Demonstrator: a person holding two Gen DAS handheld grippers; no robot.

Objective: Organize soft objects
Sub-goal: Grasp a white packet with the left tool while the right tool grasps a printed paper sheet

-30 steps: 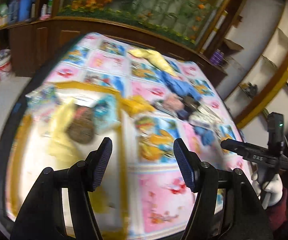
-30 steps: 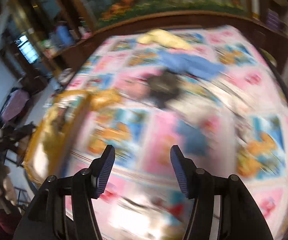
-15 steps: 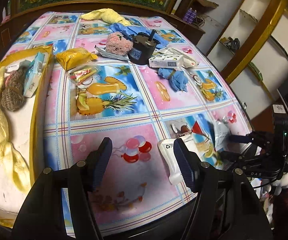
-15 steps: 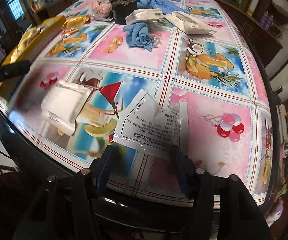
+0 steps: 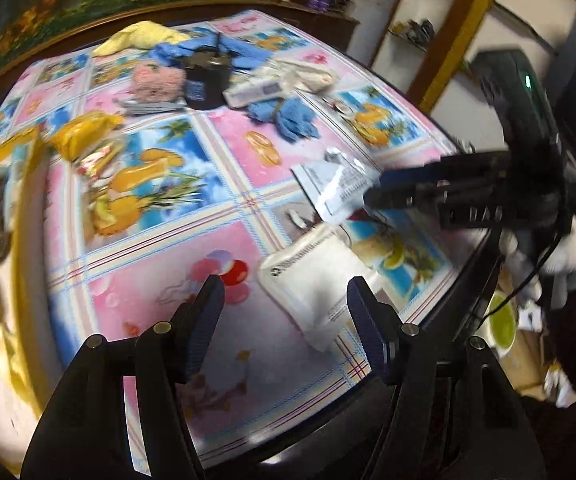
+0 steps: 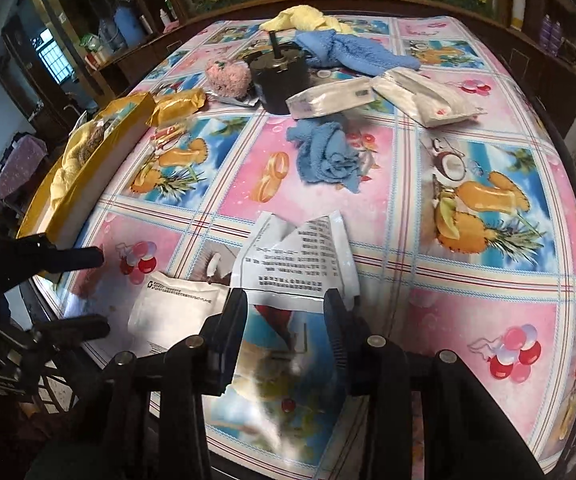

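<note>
The right gripper has just been closing on the printed packet at the near edge, seemingly gripping it now, while the left gripper gapes over the white pouch.

Your right gripper has just been narrowing its jaws around the near edge of the printed white packet, which now sits lifted and crumpled at the fingertips rather than flat on the tablecloth. Your left gripper, jaws unchanged in width, has swung away from the yellow tray and dropped toward the white pouch, which now lies between its fingers, untouched.
</note>
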